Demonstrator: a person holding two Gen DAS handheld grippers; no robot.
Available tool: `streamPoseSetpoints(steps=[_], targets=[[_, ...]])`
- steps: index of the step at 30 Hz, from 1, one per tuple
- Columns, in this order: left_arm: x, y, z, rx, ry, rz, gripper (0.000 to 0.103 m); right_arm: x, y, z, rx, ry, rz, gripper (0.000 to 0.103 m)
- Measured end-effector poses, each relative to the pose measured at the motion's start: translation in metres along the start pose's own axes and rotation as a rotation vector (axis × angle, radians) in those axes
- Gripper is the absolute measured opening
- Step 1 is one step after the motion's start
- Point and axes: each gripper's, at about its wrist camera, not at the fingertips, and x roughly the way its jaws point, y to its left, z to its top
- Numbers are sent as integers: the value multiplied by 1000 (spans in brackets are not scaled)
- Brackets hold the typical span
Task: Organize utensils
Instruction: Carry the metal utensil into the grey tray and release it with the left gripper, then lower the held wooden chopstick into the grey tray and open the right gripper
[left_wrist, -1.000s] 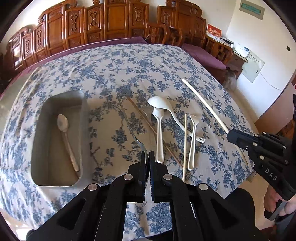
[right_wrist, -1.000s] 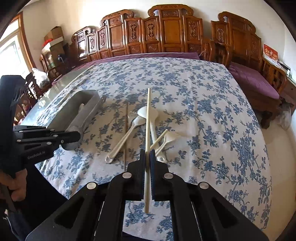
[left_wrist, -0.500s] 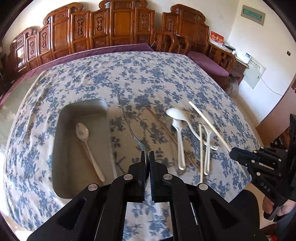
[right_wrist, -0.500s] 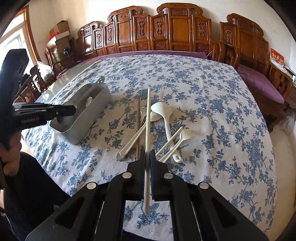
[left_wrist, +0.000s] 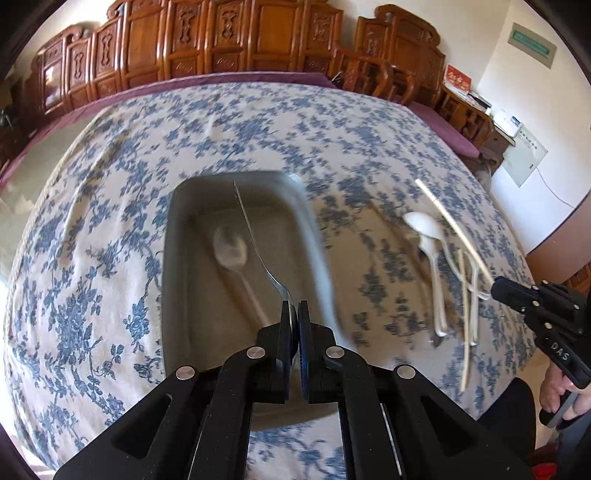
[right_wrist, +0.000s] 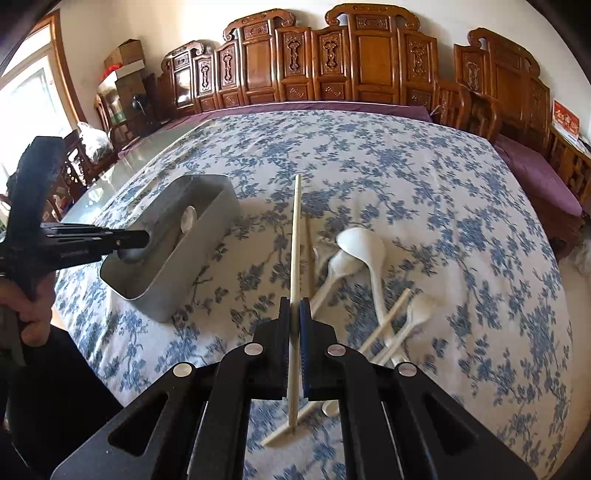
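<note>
Metal spoon (left_wrist: 255, 240): thin, shiny, handle pointing away, bowl pinched between the closed jaws of the left gripper (left_wrist: 294, 310). It hangs over the grey metal tray (left_wrist: 173, 266), where a second spoon (left_wrist: 231, 251) lies on the floor. Left gripper tilts steeply down above the tray. Right gripper (right_wrist: 294, 308), clamped on a pale chopstick (right_wrist: 294, 236), angles down over the floral tablecloth (right_wrist: 443, 184), beside white plastic spoons (right_wrist: 360, 245) and loose chopsticks (right_wrist: 384, 321).
</note>
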Motion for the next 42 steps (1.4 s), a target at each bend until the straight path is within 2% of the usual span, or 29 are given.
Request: streamPoseSetpoints(steps=[11, 20, 27, 34, 42], targets=[[14, 36, -14, -29, 10, 58, 2, 28, 28, 11, -7, 26, 31, 6], [22, 44, -16, -44, 31, 47, 3, 27, 57, 28, -30, 17, 52, 6], [12, 49, -14, -53, 1, 53, 5, 29, 84, 39, -50, 25, 73, 6], [-17, 55, -9, -64, -78, 48, 5, 39, 112, 49, -75, 42, 88, 6], [-34, 72, -5, -74, -124, 71, 5, 70, 133, 57, -21, 99, 102, 6]])
